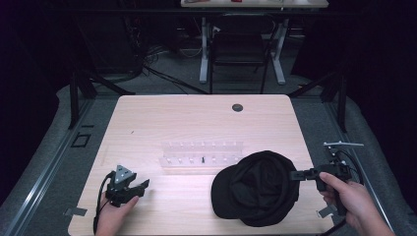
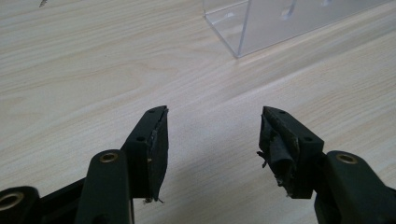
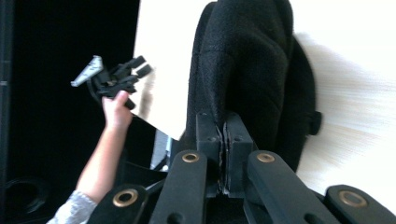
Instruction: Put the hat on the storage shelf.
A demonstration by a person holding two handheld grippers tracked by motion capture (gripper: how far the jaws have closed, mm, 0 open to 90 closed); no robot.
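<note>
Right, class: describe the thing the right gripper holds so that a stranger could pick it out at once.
Start at the pale wooden table and look to its near right corner. There lies a black cap, brim towards the left, its back edge pinched in the shut jaws of the right gripper. It is the one dark, soft thing there; the clear plastic rack just behind it is see-through and rigid.

cap [image 1: 258,189]: black matt cloth | table [image 1: 196,118]: pale smooth wood | rack [image 1: 202,157]: clear glossy plastic

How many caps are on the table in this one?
1. The black cap lies at the table's near right, in front of the clear rack, its back edge pinched by the right gripper.
</note>
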